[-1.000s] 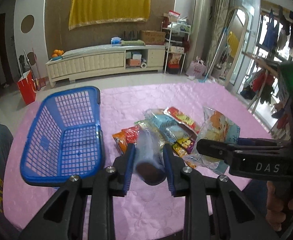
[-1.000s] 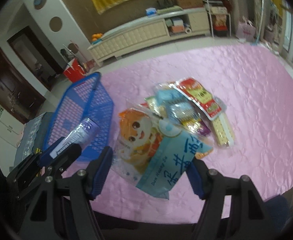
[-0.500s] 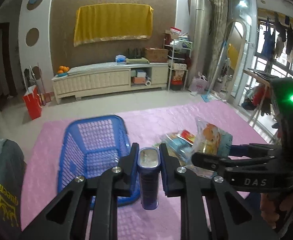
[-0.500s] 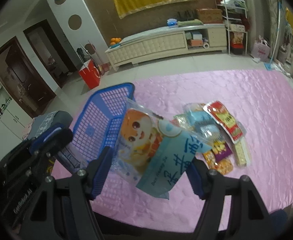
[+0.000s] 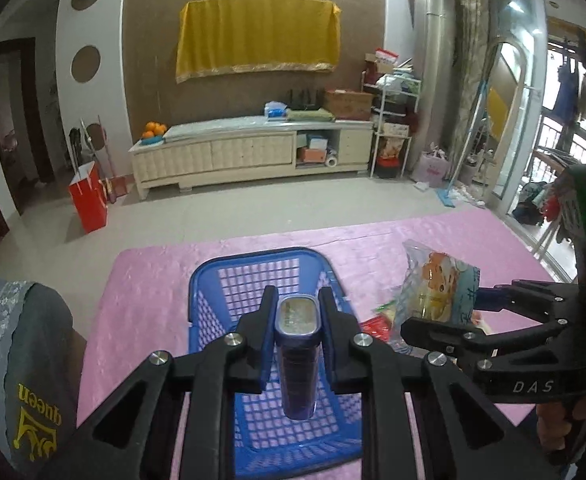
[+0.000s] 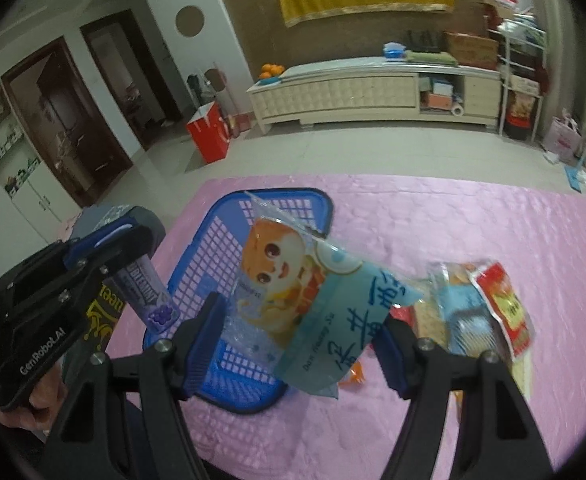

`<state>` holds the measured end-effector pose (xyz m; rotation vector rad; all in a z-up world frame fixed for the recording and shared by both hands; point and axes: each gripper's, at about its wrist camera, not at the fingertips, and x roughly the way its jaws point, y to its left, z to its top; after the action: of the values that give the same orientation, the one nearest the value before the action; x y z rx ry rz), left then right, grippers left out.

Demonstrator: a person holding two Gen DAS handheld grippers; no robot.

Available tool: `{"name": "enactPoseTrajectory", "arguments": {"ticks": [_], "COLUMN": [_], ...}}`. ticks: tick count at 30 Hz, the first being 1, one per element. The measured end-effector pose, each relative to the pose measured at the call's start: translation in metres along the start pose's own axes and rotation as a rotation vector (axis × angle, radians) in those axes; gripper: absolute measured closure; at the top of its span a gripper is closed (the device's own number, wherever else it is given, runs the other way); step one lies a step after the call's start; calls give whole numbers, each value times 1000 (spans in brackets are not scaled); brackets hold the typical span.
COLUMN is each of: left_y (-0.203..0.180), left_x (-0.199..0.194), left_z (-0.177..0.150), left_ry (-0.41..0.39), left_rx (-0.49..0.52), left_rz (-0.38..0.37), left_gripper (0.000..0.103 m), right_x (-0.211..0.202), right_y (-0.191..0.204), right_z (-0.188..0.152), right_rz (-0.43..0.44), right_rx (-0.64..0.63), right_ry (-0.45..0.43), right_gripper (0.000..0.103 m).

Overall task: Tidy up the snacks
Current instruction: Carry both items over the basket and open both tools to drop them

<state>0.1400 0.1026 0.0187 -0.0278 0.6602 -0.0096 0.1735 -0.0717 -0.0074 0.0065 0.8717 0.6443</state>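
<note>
I hold 2 claws above a table covered in a pink cloth (image 5: 153,300). My left claw (image 5: 297,320) is clamped tight on a slim purple tube of sweets (image 5: 297,364), which stands upright between the 2 pads with its flat lid facing up. Directly beneath it sits a blue plastic basket (image 5: 213,280) with lattice walls, resting on the cloth near the table's left edge; the parts of its floor that I can see hold nothing, though my claws and the packets they carry cover some of it. From my right claw's camera, the same tube (image 6: 149,292) hangs just outside the basket's (image 6: 313,204) left rim, printed label outward. My right claw (image 6: 301,332) stands about halfway apart, and a large light-blue snack bag (image 6: 325,304) printed with an orange cartoon cat sits between its pads, tilted, held in the air over the basket's right side. To the right of the basket, on the cloth toward the table's near right corner, lies a loose heap of snack packets (image 6: 477,312), including a red and yellow one and a pale blue one, overlapping each other. A dark cushion with yellow lettering (image 5: 37,392) sits just beside the table's near left corner.
</note>
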Motion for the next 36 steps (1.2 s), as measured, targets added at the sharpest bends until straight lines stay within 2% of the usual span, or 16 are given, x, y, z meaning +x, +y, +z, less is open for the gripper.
{"name": "enactPoseTrajectory", "arguments": {"ticks": [10, 15, 17, 18, 19, 22, 27, 36], "left_y": [34, 38, 39, 40, 40, 42, 49, 70], "left_x": [72, 92, 97, 98, 98, 97, 91, 63], "left_z": [2, 5, 7, 8, 8, 8, 3, -6], "left_ry": [129, 148, 142, 135, 126, 123, 146, 127], "left_rx": [-45, -55, -50, -50, -50, -59, -95, -127], "left_rz": [-3, 13, 51, 54, 48, 26, 44, 69], "left_gripper": [85, 84, 59, 38, 32, 32, 32, 32], "right_x": [58, 68, 70, 69, 68, 67, 63, 67], "right_y": [1, -2, -2, -2, -1, -1, -1, 17], "right_z": [17, 18, 20, 19, 17, 17, 19, 32], "right_rz": [25, 14, 15, 12, 6, -5, -9, 9], "right_rx": [-18, -21, -16, -19, -24, -34, -22, -66], "right_ry": [63, 73, 72, 67, 65, 67, 68, 83], "right_gripper": [29, 29, 29, 29, 29, 29, 29, 29]}}
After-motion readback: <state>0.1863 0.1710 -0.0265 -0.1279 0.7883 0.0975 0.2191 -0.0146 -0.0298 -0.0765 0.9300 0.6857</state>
